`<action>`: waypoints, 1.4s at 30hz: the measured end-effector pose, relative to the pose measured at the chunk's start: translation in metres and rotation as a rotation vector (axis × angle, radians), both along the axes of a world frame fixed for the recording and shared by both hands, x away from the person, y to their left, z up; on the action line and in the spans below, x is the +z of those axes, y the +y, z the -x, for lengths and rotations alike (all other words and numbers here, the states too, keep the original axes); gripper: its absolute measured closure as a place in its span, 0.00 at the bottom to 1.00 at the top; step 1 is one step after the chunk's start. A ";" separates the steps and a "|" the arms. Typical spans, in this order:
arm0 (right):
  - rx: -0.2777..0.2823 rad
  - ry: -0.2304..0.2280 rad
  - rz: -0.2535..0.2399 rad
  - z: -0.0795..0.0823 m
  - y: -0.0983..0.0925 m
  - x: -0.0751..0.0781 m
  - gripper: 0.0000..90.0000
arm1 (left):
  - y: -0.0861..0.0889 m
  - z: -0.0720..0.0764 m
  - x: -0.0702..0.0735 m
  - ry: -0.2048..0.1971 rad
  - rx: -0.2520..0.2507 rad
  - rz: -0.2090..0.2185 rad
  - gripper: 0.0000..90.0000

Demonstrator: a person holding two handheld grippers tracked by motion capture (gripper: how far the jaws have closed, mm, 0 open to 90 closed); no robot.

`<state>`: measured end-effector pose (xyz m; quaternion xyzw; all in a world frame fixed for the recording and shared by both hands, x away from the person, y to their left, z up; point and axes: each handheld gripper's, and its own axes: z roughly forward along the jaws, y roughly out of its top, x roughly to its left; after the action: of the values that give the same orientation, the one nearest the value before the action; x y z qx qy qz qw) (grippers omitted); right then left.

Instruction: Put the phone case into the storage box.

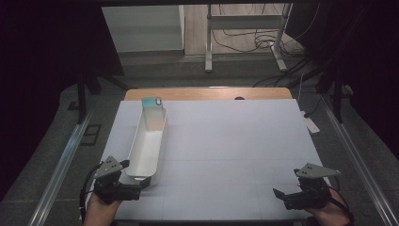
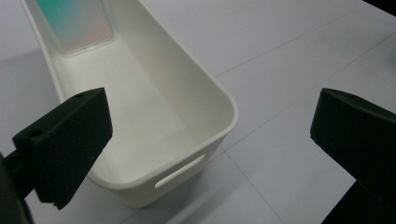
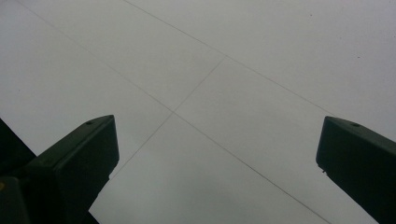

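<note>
Left gripper [image 1: 141,183], jaws wide, sits at 6 o'clock of the white bin [image 1: 147,141]; phone [image 1: 153,113] leans at its 12 o'clock end. Risk: nudging the bin topples the phone. Right gripper [image 1: 282,195] wide, idle.

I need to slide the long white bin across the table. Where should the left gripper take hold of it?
Probably the near end wall of the white bin, from the person's side. The left gripper, open, already sits at that end, and the wall is thin, with a handle slot; one jaw inside, one outside.
</note>
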<state>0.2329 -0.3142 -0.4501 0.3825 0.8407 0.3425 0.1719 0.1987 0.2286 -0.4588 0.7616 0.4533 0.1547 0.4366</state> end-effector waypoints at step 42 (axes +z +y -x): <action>-0.001 0.001 0.004 0.000 0.000 0.000 0.00 | -0.002 0.018 -0.011 0.040 0.014 -0.105 0.00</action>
<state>0.2330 -0.3137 -0.4503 0.3825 0.8415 0.3405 0.1723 0.1803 0.2265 -0.4695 0.7832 0.4584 0.1662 0.3857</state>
